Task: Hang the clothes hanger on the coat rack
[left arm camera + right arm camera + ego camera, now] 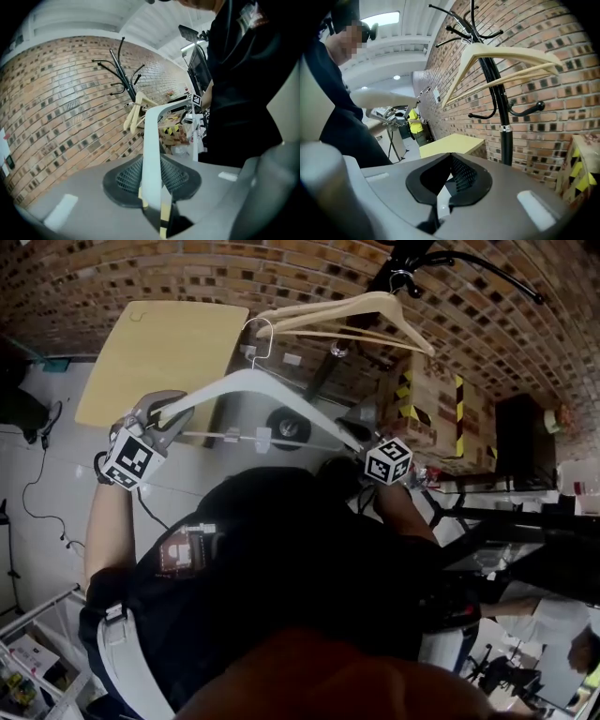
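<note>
One white hanger (253,381), one wooden hanger (366,307), one coat rack (504,140), one yellow table (159,357).

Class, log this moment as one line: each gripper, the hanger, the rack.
left gripper: shut on white hanger | right gripper: shut on white hanger | white hanger: not yet on rack | rack: holds wooden hanger

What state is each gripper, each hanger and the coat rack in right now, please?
left gripper: shut on white hanger, one end
right gripper: shut on its other end
white hanger: held aloft, hook free, not yet hung
wooden hanger: hanging on coat rack
coat rack: upright by brick wall
</note>
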Demonstrator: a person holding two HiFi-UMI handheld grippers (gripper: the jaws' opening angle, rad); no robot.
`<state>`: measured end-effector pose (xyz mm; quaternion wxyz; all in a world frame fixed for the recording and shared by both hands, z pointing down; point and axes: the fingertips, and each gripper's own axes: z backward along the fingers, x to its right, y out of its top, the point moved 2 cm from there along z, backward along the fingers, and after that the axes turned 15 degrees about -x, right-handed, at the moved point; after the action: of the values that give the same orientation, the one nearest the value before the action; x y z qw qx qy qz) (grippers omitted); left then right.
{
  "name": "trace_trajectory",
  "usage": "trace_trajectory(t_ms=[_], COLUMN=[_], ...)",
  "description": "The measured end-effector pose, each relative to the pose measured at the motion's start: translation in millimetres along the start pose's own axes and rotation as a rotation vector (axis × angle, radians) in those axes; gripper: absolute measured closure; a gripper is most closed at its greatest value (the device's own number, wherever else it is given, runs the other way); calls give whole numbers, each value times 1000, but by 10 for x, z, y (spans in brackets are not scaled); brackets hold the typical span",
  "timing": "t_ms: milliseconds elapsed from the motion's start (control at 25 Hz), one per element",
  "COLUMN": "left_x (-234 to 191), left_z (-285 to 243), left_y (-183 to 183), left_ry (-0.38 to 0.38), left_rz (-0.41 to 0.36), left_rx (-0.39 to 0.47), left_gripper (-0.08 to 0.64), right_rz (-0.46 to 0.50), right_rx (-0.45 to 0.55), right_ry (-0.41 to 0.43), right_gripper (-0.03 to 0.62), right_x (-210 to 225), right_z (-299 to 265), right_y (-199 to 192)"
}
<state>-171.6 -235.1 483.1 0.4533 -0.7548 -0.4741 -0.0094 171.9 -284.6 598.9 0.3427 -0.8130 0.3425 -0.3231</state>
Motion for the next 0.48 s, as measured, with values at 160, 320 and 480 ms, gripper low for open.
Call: trace_trajectory(t_ms=[160,320,480], left_x=[194,289,177], left_z=[37,70,105], left_y=[568,1110,1665], left_ry=[6,12,43], left_rz=[-56,-105,-146], left_rx=[60,105,162], left_gripper=[459,459,459], right_rz=[-16,-44,-49], right_rx=[21,52,80], right_ry=[-29,-56,-84], right_gripper=[578,578,578], right_x=[74,209,319], right_z=[331,610,836], right_y=[-183,-327,-358])
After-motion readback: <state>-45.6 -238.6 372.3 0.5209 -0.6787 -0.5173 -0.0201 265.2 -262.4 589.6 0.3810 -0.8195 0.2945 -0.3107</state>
